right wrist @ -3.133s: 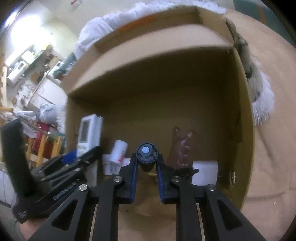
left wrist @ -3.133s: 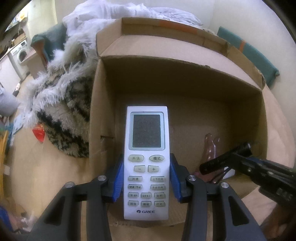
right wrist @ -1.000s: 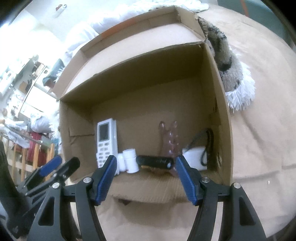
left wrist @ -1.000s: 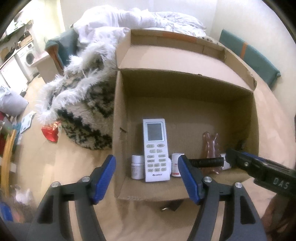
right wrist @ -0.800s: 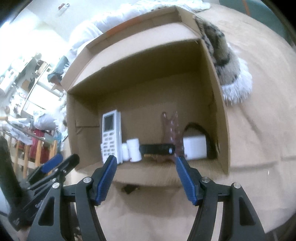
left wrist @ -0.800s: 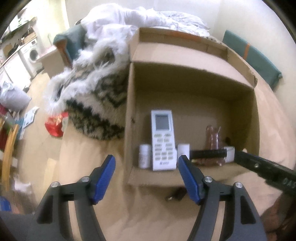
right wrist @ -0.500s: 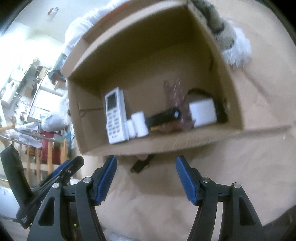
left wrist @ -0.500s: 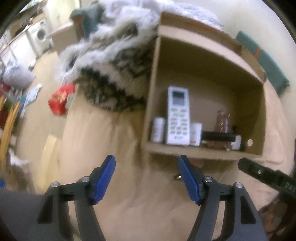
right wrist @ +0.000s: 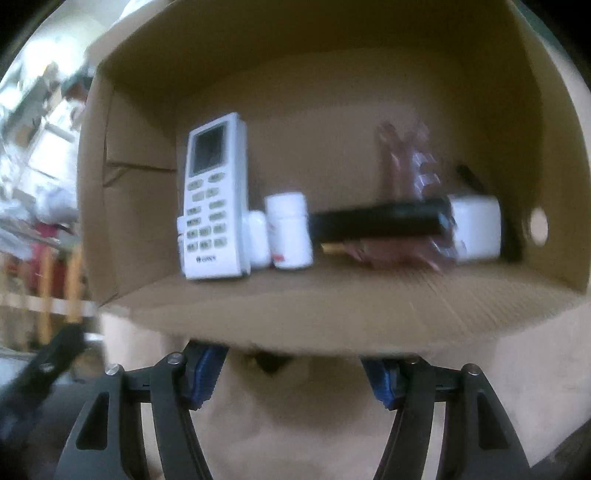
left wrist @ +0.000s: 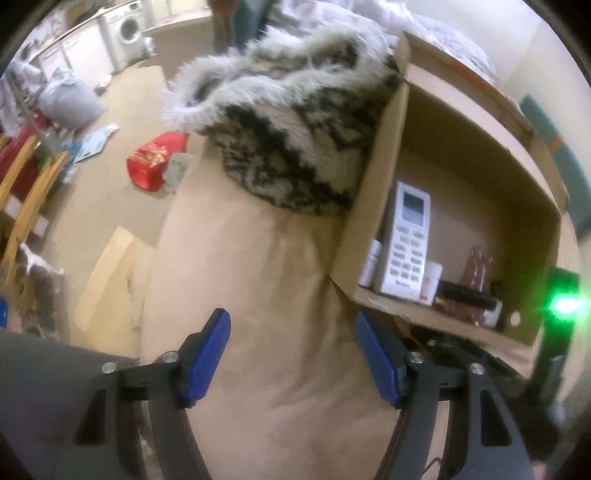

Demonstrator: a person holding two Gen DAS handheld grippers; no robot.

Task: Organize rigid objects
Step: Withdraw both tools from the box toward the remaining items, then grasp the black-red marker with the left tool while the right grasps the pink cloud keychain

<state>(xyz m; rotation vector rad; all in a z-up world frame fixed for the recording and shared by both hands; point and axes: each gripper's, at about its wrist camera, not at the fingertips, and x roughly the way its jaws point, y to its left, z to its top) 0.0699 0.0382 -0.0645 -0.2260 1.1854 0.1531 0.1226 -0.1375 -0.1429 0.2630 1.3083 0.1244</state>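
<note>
- Left gripper (left wrist: 293,354): nearest in the left wrist view, blue pads (left wrist: 207,356) wide apart, nothing between them, over tan bedding (left wrist: 258,280).
- Right gripper (right wrist: 291,373): blue pads (right wrist: 205,373) spread, empty, tips partly hidden under the near flap of the cardboard box (right wrist: 332,310); blurred view.
- Small dark object (right wrist: 267,363): on the bedding just below the box flap, between the right gripper's fingers; too blurred to name.
- Cardboard box: on its side, open face toward both cameras, resting on the bedding.
- Inside the box, left to right in the right wrist view: white remote (right wrist: 216,199) upright against the back wall, small white bottle (right wrist: 256,238) just beside it, bigger white bottle (right wrist: 290,230), black cylinder (right wrist: 380,221) lying level, brownish clear item (right wrist: 402,173) behind it, white block (right wrist: 478,229) with a dark cord at the far right.
- Furry black-and-white blanket (left wrist: 291,122): beyond the left gripper, touching the box's left wall.
- Red bag (left wrist: 153,166): farther off on the floor.
- Washing machine (left wrist: 123,31): farthest back.
</note>
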